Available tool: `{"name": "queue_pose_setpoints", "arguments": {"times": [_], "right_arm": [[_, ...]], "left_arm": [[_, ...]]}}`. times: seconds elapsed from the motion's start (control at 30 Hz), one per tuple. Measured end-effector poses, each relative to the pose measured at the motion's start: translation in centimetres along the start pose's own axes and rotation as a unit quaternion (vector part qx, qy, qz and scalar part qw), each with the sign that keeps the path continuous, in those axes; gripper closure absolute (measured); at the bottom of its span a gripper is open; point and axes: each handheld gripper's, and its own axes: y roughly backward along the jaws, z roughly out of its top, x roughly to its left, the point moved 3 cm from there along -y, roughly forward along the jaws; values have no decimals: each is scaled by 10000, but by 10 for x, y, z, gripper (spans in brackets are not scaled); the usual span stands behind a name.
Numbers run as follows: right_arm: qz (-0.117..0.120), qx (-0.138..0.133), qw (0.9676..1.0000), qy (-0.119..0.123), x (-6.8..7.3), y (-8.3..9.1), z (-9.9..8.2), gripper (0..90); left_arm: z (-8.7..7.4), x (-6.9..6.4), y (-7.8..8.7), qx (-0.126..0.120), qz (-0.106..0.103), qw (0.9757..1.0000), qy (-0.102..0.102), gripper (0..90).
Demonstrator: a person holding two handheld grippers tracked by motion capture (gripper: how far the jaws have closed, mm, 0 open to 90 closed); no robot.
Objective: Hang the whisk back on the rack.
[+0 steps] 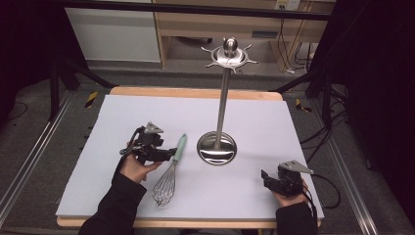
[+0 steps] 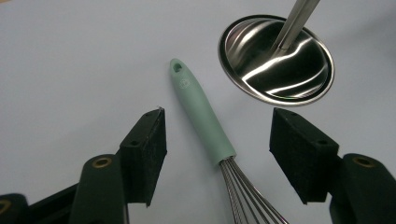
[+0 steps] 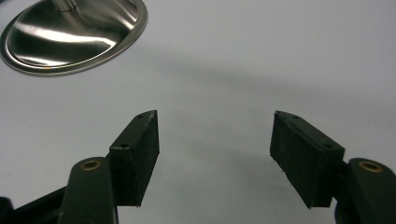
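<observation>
My left tool: held in my left hand at 8 o'clock on the tabletop. Its jaws stand apart, one on each side of the whisk handle, pads clear of it in the left tool's own view; nothing gripped.

Whisk: lies flat on the tabletop, just at 3 o'clock of my left hand. Handle pale green, with a hang hole at its tip, pointing toward 1 o'clock; wire head toward 7 o'clock, near the front edge. Seen from the left tool, the lower part of the handle sits between the two pads, the wires running down out of the frame.

My right tool: held in my right hand at 4 o'clock, near the front right corner. Jaws apart, with bare tabletop between them; holding nothing.

Utensil stand: steel, upright at the centre of the tabletop. Round dished base, shiny, with nothing lying in it; it sits just at 2 o'clock of the whisk handle tip, apart from it. A thin pole rises to a disc with hooks and a ball knob; no utensil hangs on the hooks. The base edge also shows at 10 o'clock in the right tool's view.

Tabletop: pale sheet over a wooden board.
</observation>
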Motion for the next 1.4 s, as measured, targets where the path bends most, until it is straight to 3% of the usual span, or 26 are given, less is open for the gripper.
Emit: {"name": "queue_pose_setpoints", "arguments": {"times": [0.47, 0.87, 1.4], "right_arm": [[67, 37, 10000, 18, 1, -1, 0, 340], [91, 52, 9999, -17, 2, -1, 0, 342], [102, 93, 9999, -19, 2, -2, 0, 345]], "left_arm": [[-2, -5, -23, 444, 12, 9990, -27, 388], [-5, -7, -40, 731, -96, 9972, -120, 474], [-12, -6, -57, 1103, -144, 9936, 175, 507]]}}
